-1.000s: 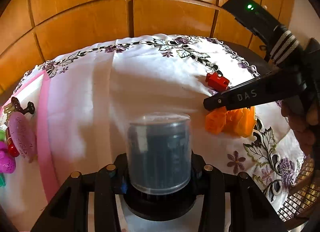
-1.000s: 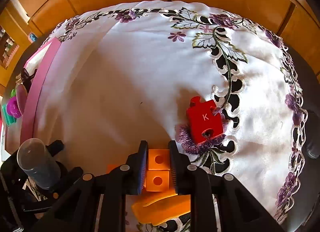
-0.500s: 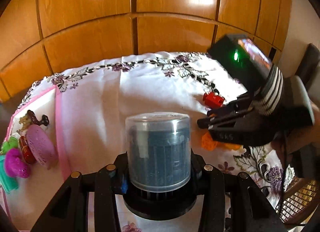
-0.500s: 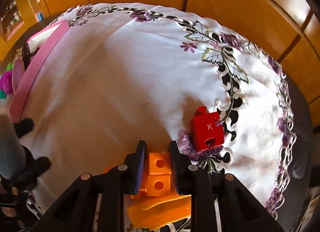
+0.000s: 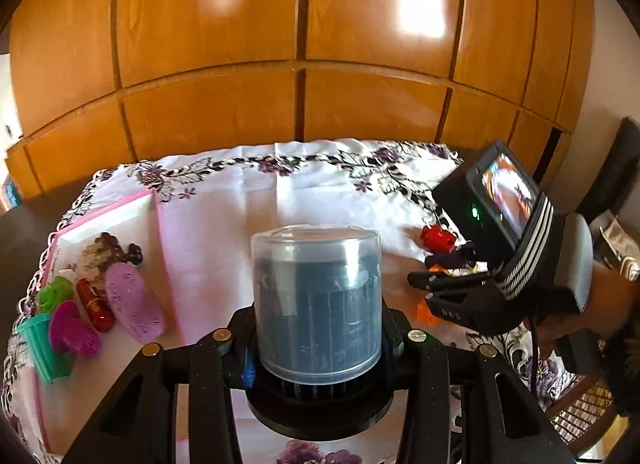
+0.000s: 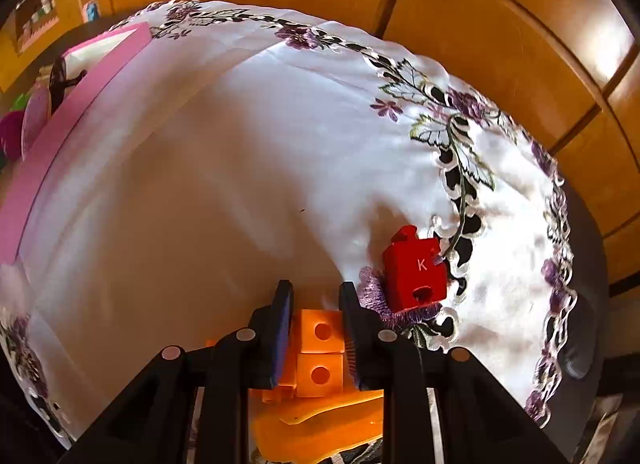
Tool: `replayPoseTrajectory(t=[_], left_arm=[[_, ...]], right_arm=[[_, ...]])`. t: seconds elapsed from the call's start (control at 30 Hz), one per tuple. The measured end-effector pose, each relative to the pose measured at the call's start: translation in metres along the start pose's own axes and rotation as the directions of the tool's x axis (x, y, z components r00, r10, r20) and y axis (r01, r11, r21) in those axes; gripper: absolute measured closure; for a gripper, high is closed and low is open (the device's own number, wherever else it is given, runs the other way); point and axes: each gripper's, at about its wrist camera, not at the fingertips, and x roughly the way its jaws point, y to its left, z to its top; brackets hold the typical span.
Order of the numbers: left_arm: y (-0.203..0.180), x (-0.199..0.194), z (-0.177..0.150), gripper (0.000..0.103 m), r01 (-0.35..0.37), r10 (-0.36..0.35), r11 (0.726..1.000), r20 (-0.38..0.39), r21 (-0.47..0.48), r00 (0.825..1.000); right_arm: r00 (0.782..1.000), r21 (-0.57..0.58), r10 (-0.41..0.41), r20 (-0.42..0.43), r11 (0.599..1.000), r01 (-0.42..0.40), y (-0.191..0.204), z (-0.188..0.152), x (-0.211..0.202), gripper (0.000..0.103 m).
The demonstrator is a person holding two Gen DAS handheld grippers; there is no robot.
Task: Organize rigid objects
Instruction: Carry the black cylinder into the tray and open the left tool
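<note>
A clear disc spindle case (image 5: 316, 304) with dark discs inside stands upright between my left gripper's (image 5: 316, 344) fingers, which are shut on its black base, above the white embroidered tablecloth (image 5: 248, 199). In the right wrist view my right gripper (image 6: 316, 324) points steeply down, shut on stacked orange blocks (image 6: 322, 348); a flat orange piece (image 6: 320, 424) lies under them. A red block marked K (image 6: 416, 268) rests on the cloth just right of the fingers. The left wrist view shows the right gripper (image 5: 430, 282) low at the right, near the red block (image 5: 438, 238).
A pink-rimmed tray (image 5: 166, 264) at the left holds a purple oval brush (image 5: 134, 308), a red tube (image 5: 94, 306), a green cup (image 5: 40, 348) and a dark hair clip (image 5: 116, 250). Wooden panelling (image 5: 304, 23) stands behind the table. A person's hand (image 5: 600, 304) holds the right gripper.
My left gripper has risen with the spindle case, so more wall and tray show. The right gripper has rolled slightly and stays on the orange blocks.
</note>
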Motion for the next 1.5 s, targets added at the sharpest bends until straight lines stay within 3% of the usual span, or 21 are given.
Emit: replayPoseTrajectory(t=[0.53, 0.97, 1.3, 1.5], left_arm=[[0.057, -0.025, -0.002, 0.059, -0.095, 0.1, 0.989, 0.03, -0.116, 0.995], [0.124, -0.038, -0.022, 0.059, -0.22, 0.222, 0.946, -0.019, -0.237, 0.975], [0.162, -0.038, -0.047, 0.059, -0.35, 0.335, 0.898, -0.101, -0.266, 0.937], [0.175, -0.022, -0.056, 0.058, -0.401, 0.373, 0.884, -0.155, -0.24, 0.915]], right_arm=[[0.998, -0.054, -0.059, 0.036, 0.997, 0.061, 0.009, -0.001, -0.002, 0.08], [0.996, -0.072, -0.071, 0.047, 0.995, 0.074, 0.011, 0.0, -0.002, 0.081], [0.995, -0.095, -0.087, 0.056, 0.991, 0.092, 0.014, 0.0, -0.003, 0.081], [0.994, -0.099, -0.091, 0.058, 0.99, 0.096, 0.015, 0.0, -0.003, 0.081]])
